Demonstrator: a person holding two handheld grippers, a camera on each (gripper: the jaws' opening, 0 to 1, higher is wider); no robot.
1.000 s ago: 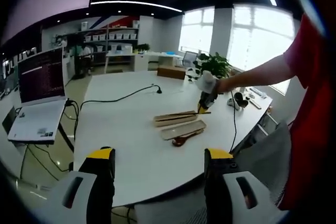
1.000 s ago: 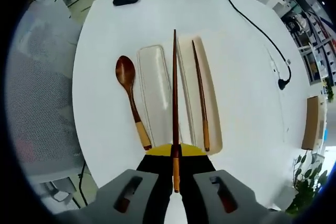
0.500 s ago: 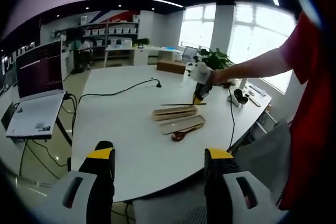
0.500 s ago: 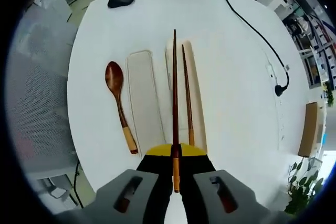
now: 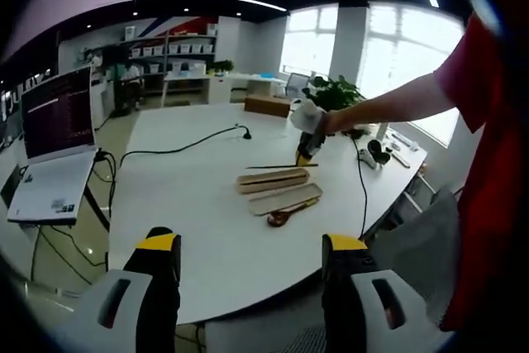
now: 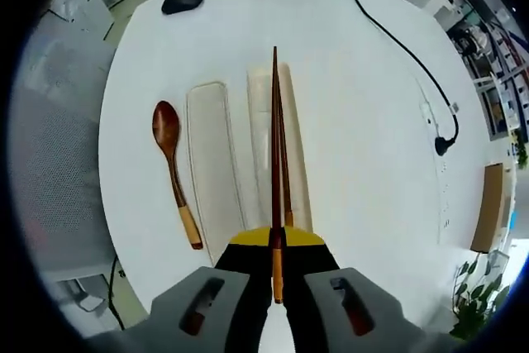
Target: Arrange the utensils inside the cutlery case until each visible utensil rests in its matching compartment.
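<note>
The left gripper view looks level across the desk (image 5: 215, 204) from off its edge, far from the case (image 5: 273, 180). The right gripper view looks steeply down, near above the same case (image 6: 285, 146).

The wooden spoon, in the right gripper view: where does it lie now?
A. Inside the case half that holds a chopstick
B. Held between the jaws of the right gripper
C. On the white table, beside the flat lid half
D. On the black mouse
C. The wooden spoon lies on the bare white table next to the flat lid half, while the right gripper holds a chopstick.
</note>
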